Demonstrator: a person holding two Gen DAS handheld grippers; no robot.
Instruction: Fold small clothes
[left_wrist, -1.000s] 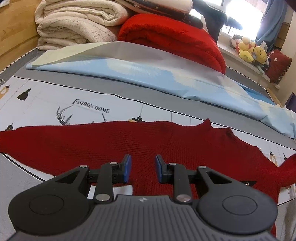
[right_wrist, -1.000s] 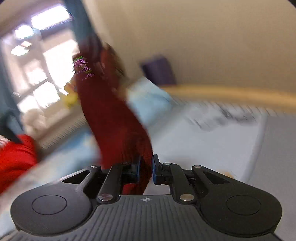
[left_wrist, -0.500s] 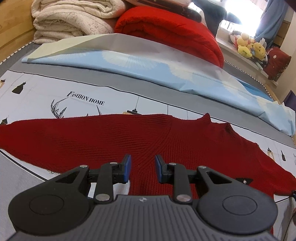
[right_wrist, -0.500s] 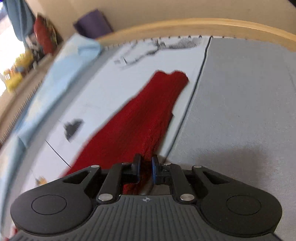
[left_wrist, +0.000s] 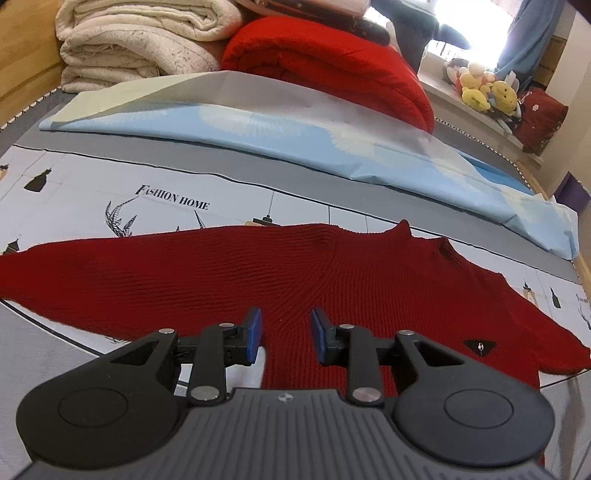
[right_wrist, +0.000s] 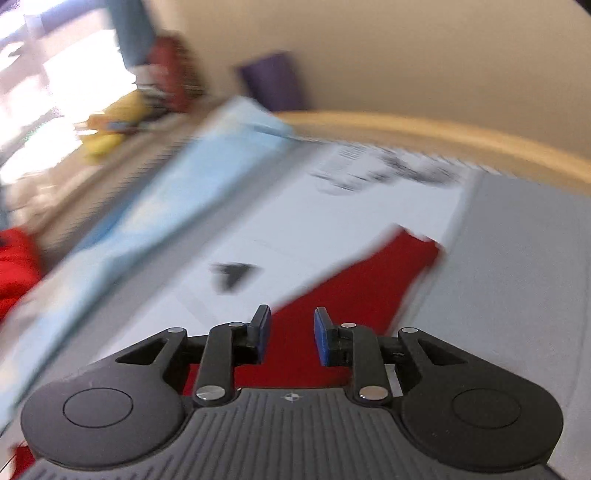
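Observation:
A dark red knit sweater (left_wrist: 295, 273) lies flat on the printed bed sheet (left_wrist: 92, 192), sleeves spread left and right, collar at the far side. My left gripper (left_wrist: 286, 334) is open and empty, just above the sweater's body near its lower hem. In the blurred right wrist view, the sweater's right sleeve (right_wrist: 354, 291) lies flat on the sheet, cuff pointing away. My right gripper (right_wrist: 291, 332) is open and empty over the near part of that sleeve.
A folded light blue sheet (left_wrist: 295, 136) lies behind the sweater. Rolled cream blankets (left_wrist: 136, 40) and a red blanket (left_wrist: 332, 62) are stacked at the back. Plush toys (left_wrist: 484, 88) sit on the window ledge. A wooden bed edge (right_wrist: 443, 136) runs at the right.
My right gripper, shut on the raised sleeve a second ago, has laid the sleeve flat and opened. My left gripper stayed open and its view shifted slightly over the sweater.

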